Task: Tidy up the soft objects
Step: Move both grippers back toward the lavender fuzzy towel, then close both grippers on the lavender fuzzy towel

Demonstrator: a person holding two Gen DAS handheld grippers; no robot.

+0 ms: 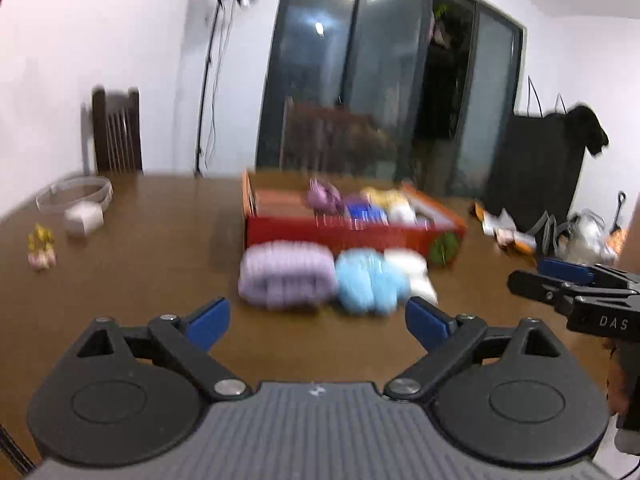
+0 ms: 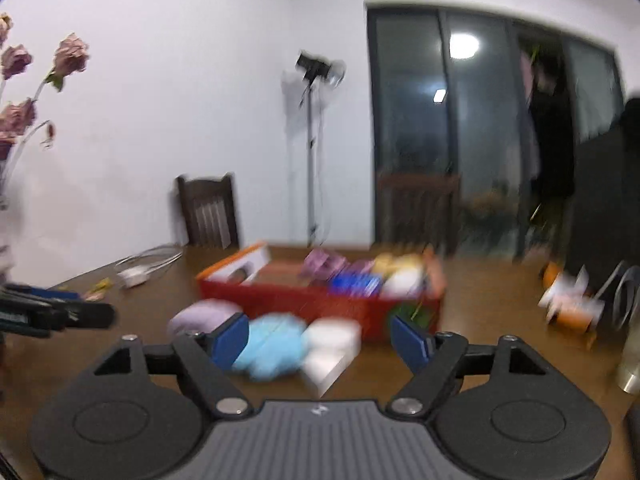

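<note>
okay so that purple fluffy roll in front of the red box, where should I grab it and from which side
Probably across its short, front-to-back width near the middle, coming from above. The purple roll lies long side-to-side on the table, and the blue bundle crowds its right end. Blur hides finer detail.

Glossy wooden table point(image 1: 160, 240), fluffy lilac bundle point(image 1: 286, 278), cardboard-like red box point(image 1: 340, 236).

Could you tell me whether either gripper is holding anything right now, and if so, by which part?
Nothing is held. The left gripper and the right gripper both stand open with nothing between their pads, short of the soft bundles on the table.
</note>
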